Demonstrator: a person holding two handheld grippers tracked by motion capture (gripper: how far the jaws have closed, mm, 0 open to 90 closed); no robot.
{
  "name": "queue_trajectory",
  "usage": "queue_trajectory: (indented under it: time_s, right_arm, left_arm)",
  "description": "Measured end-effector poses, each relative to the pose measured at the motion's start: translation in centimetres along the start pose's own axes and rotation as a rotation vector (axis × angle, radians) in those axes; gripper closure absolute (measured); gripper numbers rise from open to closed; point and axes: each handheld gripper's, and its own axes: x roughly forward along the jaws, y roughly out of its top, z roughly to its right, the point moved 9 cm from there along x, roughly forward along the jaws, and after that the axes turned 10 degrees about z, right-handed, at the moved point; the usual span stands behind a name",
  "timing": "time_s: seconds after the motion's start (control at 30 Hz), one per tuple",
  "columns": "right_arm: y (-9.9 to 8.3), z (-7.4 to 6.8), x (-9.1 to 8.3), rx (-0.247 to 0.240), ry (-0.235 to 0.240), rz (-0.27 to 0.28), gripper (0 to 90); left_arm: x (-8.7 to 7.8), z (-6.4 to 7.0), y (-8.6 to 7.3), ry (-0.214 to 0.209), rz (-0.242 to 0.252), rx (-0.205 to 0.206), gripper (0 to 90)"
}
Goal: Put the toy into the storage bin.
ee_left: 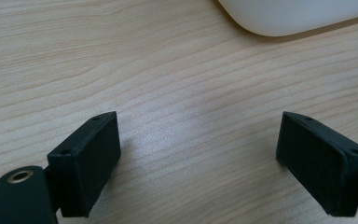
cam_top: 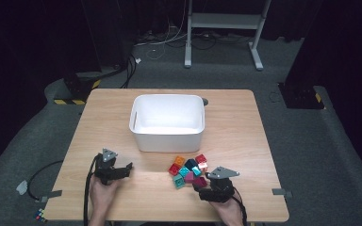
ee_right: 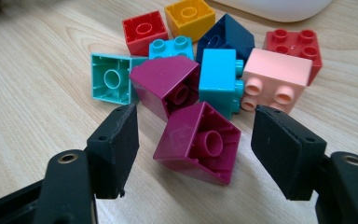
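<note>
The right gripper (ee_right: 196, 149) is wide open, and in the right gripper view its two black jaws rise from the lower left and lower right of the frame with a magenta brick (ee_right: 198, 142) lying on its side between them; I cannot tell if the jaws touch the brick, a small gap seems to be on both sides. Just behind it, toward the middle of the frame, is a second magenta brick (ee_right: 165, 84), and around this one are a teal brick (ee_right: 112, 78) at the left with its hollow side up, a turquoise brick (ee_right: 219, 81) and a pink brick (ee_right: 272, 77) at the right. In the upper part of the frame lie a red brick (ee_right: 144, 31), an orange brick (ee_right: 189, 17), a dark blue brick (ee_right: 226, 37) and another red brick (ee_right: 293, 44). In the high view the right gripper (cam_top: 201, 184) is in the lower right of the frame, at the near edge of the brick pile (cam_top: 188, 170). The white tub (cam_top: 167, 136) stands just above the pile, in the middle of the wooden table (cam_top: 245, 127). The left gripper (ee_left: 198, 154) is also open, with nothing but bare table between its jaws, and in the high view it (cam_top: 122, 170) rests in the lower left of the frame, well apart from the pile
</note>
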Motion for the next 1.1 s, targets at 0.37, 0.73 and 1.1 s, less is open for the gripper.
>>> queue_trajectory:
  time_s: [0.37,0.73,1.1]
  right_arm:
    - [-0.6,0.1,1.2,-0.038,-0.031,-0.039,38.4]
    - [-0.7,0.2,1.0,-0.058,-0.039,-0.036,43.8]
    - [-0.7,0.6,0.4,-0.067,-0.049,-0.024,45.6]
  left_arm:
    - [0.0,0.0,0.0,0.000,0.000,0.000,13.6]
    - [0.0,0.0,0.0,0.000,0.000,0.000,13.6]
    - [0.0,0.0,0.0,0.000,0.000,-0.001,13.6]
